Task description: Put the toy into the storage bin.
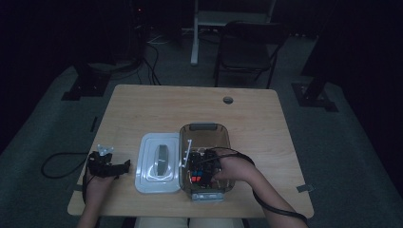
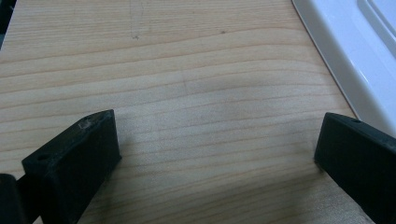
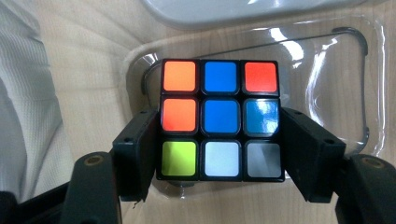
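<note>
Now the right gripper [image 3: 219, 154] clamps the puzzle cube [image 3: 220, 119] by opposite sides, rigid, light, probably slick plastic, while the left gripper [image 2: 217, 154] idles agape.

Cube [image 3: 220, 119] face: orange, blue, red, green, perhaps white squares.
</note>
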`<state>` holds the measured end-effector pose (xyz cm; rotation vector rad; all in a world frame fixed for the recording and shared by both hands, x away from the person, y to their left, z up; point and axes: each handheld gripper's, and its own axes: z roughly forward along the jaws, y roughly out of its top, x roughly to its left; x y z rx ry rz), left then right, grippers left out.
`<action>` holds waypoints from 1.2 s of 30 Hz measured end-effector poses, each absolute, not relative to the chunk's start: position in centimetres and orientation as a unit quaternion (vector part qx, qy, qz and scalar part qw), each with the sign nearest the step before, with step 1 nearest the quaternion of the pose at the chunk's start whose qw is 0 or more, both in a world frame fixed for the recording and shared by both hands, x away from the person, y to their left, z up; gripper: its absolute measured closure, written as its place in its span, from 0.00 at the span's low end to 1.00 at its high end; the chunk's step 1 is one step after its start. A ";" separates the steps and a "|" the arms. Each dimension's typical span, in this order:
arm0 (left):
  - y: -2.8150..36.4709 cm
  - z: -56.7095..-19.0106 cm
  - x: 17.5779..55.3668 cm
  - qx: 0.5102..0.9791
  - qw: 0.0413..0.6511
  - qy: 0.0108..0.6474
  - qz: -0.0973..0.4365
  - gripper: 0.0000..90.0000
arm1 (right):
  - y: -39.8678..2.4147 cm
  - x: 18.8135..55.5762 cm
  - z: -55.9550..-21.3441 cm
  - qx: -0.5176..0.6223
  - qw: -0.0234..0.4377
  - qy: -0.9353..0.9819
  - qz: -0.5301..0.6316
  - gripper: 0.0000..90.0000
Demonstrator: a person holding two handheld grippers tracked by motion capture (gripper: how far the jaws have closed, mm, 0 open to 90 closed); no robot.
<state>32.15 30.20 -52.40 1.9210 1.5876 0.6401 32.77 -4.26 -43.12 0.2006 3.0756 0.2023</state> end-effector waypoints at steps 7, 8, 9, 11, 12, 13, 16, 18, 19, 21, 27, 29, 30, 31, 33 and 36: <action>30.2 -52.4 32.2 0.717 0.280 0.592 0.239 0.01 | -4.5 32.7 -42.9 0.069 0.020 0.994 0.079 0.36; 30.2 -52.4 32.2 0.717 0.280 0.592 0.239 0.01 | -4.5 32.7 -42.8 0.071 0.020 0.994 0.083 0.36; 30.2 -52.4 32.1 0.717 0.280 0.592 0.239 0.01 | -4.6 32.8 -42.8 0.071 0.019 0.994 0.085 0.36; 30.2 -52.4 32.1 0.717 0.280 0.592 0.239 0.01 | -4.7 32.7 -42.5 0.073 0.023 0.993 0.088 0.36; 30.2 -52.4 32.2 0.717 0.280 0.592 0.239 0.01 | -4.8 32.7 -42.4 0.076 0.025 0.992 0.095 0.36; 30.2 -52.4 32.2 0.717 0.280 0.592 0.239 0.01 | -4.9 32.8 -42.1 0.078 0.025 0.991 0.103 0.36; 30.2 -52.4 32.1 0.717 0.280 0.592 0.239 0.01 | -5.4 33.0 -41.4 0.092 0.029 0.987 0.128 0.36; 30.2 -52.4 32.1 0.717 0.280 0.592 0.238 0.01 | -5.9 33.1 -41.0 0.103 0.031 0.983 0.146 0.34; 30.2 -52.4 32.1 0.717 0.280 0.592 0.238 0.01 | -6.1 33.1 -40.9 0.107 0.033 0.982 0.151 0.34; 30.2 -52.4 32.1 0.717 0.280 0.592 0.238 0.01 | -6.5 33.1 -40.7 0.116 0.035 0.979 0.167 0.33; 30.2 -52.4 32.1 0.717 0.279 0.592 0.238 0.01 | -7.9 33.0 -40.3 0.137 0.045 0.966 0.213 0.30; 30.2 -52.4 32.1 0.717 0.280 0.592 0.238 0.01 | -8.5 32.9 -40.2 0.143 0.045 0.961 0.231 0.27; 30.2 -52.4 32.2 0.717 0.280 0.592 0.238 0.01 | -8.7 32.9 -40.2 0.146 0.048 0.959 0.239 0.25; 30.2 -52.4 32.2 0.717 0.280 0.592 0.238 0.01 | -8.9 32.8 -40.2 0.149 0.049 0.956 0.250 0.24; 30.2 -52.4 32.2 0.717 0.280 0.592 0.239 0.01 | -9.4 32.6 -40.1 0.152 0.052 0.949 0.272 0.22; 30.2 -52.4 32.2 0.717 0.280 0.592 0.239 0.01 | -10.1 32.5 -39.9 0.164 0.059 0.935 0.308 0.19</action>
